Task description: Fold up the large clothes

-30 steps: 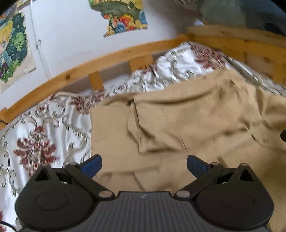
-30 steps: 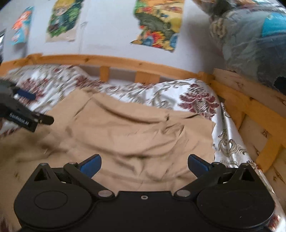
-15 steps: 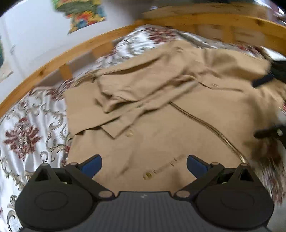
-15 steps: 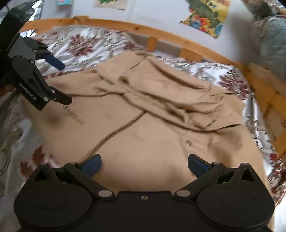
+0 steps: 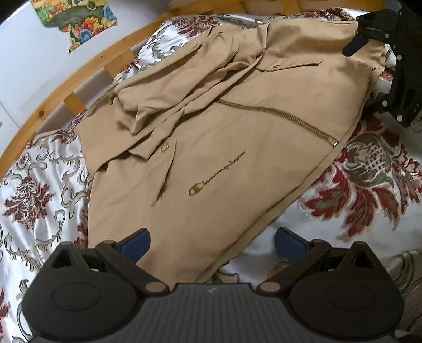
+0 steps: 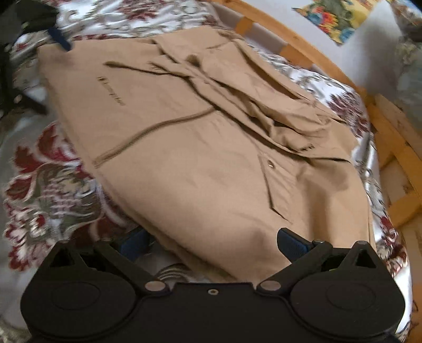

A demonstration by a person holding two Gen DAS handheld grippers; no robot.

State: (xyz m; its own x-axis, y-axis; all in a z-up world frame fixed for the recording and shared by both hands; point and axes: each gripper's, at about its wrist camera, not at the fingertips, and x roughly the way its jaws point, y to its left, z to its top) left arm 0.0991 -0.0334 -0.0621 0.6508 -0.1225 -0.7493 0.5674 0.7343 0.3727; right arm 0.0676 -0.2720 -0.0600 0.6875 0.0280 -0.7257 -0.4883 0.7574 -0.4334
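Note:
A tan zip jacket [image 5: 224, 147] lies spread on the flowered bedspread [image 5: 34, 190], front up, with its sleeves folded across the chest and a logo [image 5: 217, 172] near the hem. It also shows in the right wrist view [image 6: 200, 158]. My left gripper [image 5: 212, 241] is open and empty over the jacket's near hem corner. My right gripper [image 6: 212, 242] is open and empty, its jaws straddling the other hem corner. The right gripper shows in the left wrist view [image 5: 379, 34] at the top right. The left gripper shows in the right wrist view [image 6: 56, 37] at the top left.
A wooden bed rail [image 5: 87, 71] runs along the far side against a white wall with a colourful poster [image 5: 76, 18]. The rail also shows in the right wrist view [image 6: 395, 137] at the right, with slats. Bare bedspread [image 5: 369, 184] lies beside the hem.
Both grippers have pulled back toward the near edge of the bed, away from the collar end. The whole jacket front with zip and logo has come into view. Both stay open.

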